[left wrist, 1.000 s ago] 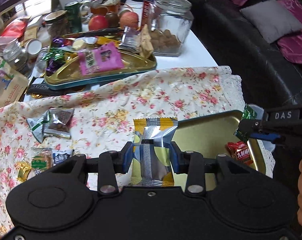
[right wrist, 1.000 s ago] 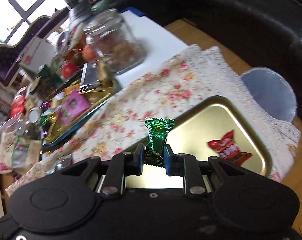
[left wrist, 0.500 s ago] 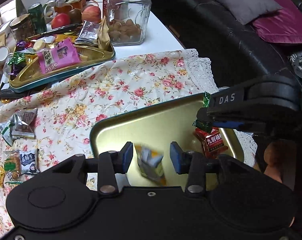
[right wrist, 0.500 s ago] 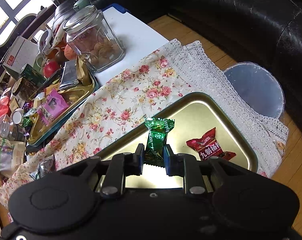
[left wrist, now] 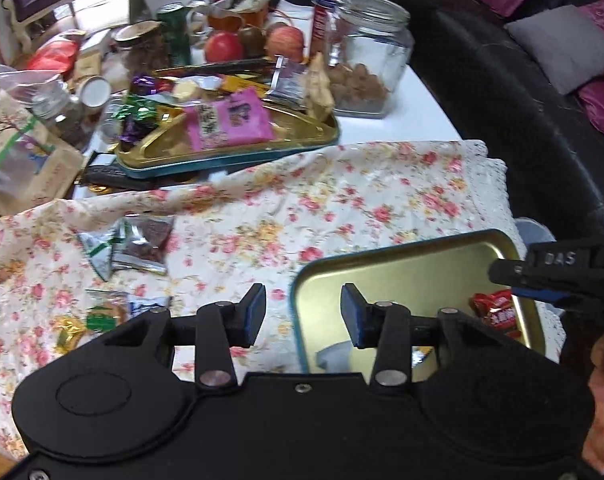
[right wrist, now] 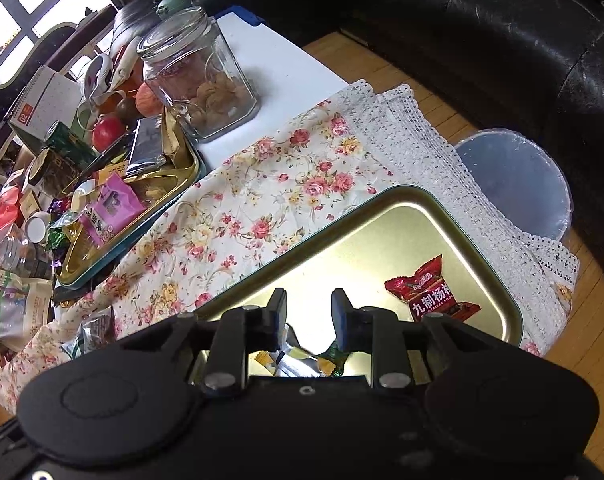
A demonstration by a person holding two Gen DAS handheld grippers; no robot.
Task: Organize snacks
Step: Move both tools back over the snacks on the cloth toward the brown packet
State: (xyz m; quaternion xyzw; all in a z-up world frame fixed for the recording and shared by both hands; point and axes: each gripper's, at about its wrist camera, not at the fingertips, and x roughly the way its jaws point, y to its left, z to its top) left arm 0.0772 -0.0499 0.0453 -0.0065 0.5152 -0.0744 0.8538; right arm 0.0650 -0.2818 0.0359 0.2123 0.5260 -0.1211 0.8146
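Jaws stand apart and empty on the left gripper (left wrist: 302,312), and on the right gripper (right wrist: 307,312) they are opening over the gold tray (right wrist: 481,248), nothing between them, while loose snack packets (left wrist: 138,246) lie on the floral-clothed surface up-left of the nearer left jaws

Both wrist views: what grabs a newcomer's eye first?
The gold tray on the floral cloth, near the table's corner, with a red snack packet lying inside. The right gripper hangs above it, jaws opening, nothing between them. Behind, a second tray heaped with snacks sits beside a glass jar.
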